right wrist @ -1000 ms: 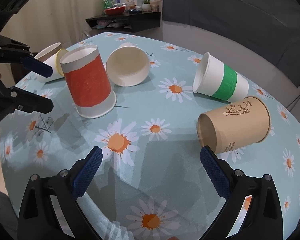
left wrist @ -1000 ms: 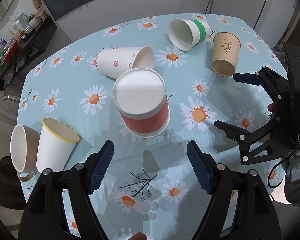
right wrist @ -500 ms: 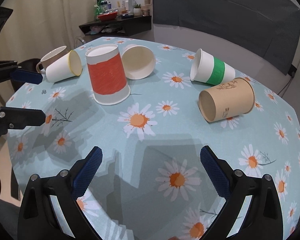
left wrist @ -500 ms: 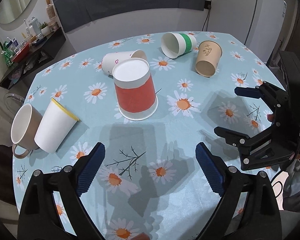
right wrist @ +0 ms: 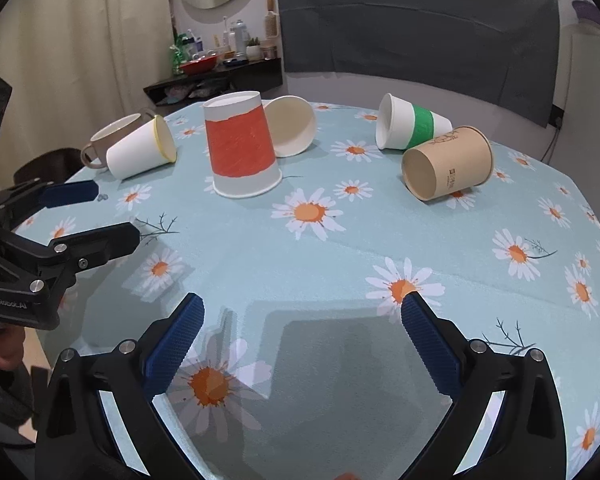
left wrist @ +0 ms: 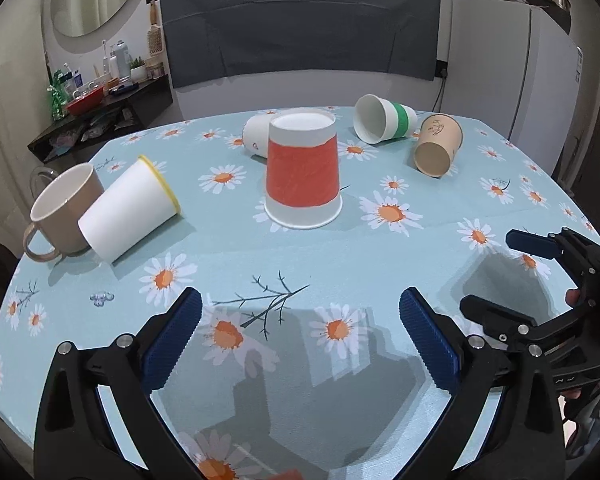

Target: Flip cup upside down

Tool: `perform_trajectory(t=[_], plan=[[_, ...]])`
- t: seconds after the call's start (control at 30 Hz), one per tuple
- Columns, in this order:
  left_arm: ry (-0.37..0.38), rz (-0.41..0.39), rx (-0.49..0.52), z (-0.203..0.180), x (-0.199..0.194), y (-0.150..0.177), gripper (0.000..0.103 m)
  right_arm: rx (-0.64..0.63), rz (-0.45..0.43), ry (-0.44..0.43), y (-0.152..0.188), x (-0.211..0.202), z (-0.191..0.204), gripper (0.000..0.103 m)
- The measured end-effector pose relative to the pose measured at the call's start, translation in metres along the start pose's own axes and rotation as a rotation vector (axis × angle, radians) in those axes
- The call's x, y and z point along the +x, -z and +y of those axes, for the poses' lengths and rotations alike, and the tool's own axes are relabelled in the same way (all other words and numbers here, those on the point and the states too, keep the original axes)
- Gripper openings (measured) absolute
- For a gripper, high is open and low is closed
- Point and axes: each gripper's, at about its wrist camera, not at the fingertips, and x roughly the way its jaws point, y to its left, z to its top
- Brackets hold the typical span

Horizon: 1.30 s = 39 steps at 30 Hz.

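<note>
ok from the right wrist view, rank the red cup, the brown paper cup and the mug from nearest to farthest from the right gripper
From the right gripper:
1. Brown paper cup, on its side, ahead to the right, and red cup, upside down, ahead to the left: too close to call.
2. Mug, far left by the table edge, behind the yellow-rimmed cup.

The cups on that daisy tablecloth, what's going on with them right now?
A person holds a two-finger gripper in each hand; the left gripper and right gripper are both open, empty and hovering near the table's front edge. The red cup stands upside down mid-table, touched by neither. The green-banded cup, brown cup, yellow-rimmed cup and a white cup behind the red one lie on their sides; a tan mug tilts at the far left.
</note>
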Motion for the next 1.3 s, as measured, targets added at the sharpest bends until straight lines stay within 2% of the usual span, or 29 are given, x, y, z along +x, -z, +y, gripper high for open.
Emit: perform_trajectory(t=[0.1, 0.2, 0.27, 0.37, 0.57, 1.03, 1.3], plan=[[-0.042, -0.013, -0.002, 0.004, 0.006, 0.009, 0.097, 0.004, -0.043, 0.021, 0.001, -0.008, 0.001, 0.095], [-0.038, -0.023, -0.006, 0.009, 0.012, 0.014, 0.097, -0.001, -0.061, 0.036, 0.003, -0.011, 0.002, 0.095], [-0.060, -0.036, 0.002, 0.010, 0.013, 0.015, 0.097, -0.001, -0.059, 0.031, 0.005, -0.011, 0.002, 0.095], [-0.027, -0.034, 0.016, 0.009, 0.013, 0.016, 0.097, -0.007, -0.064, 0.035, 0.006, -0.011, 0.004, 0.095], [-0.046, -0.025, 0.050, 0.003, 0.016, 0.019, 0.097, -0.026, -0.063, 0.032, 0.006, -0.009, 0.009, 0.095], [-0.073, -0.031, 0.029, 0.005, 0.016, 0.020, 0.097, -0.010, -0.083, 0.015, 0.008, -0.012, 0.007, 0.095], [-0.061, -0.013, 0.028, 0.006, 0.019, 0.020, 0.097, 0.005, -0.087, 0.004, 0.008, -0.013, 0.004, 0.095]])
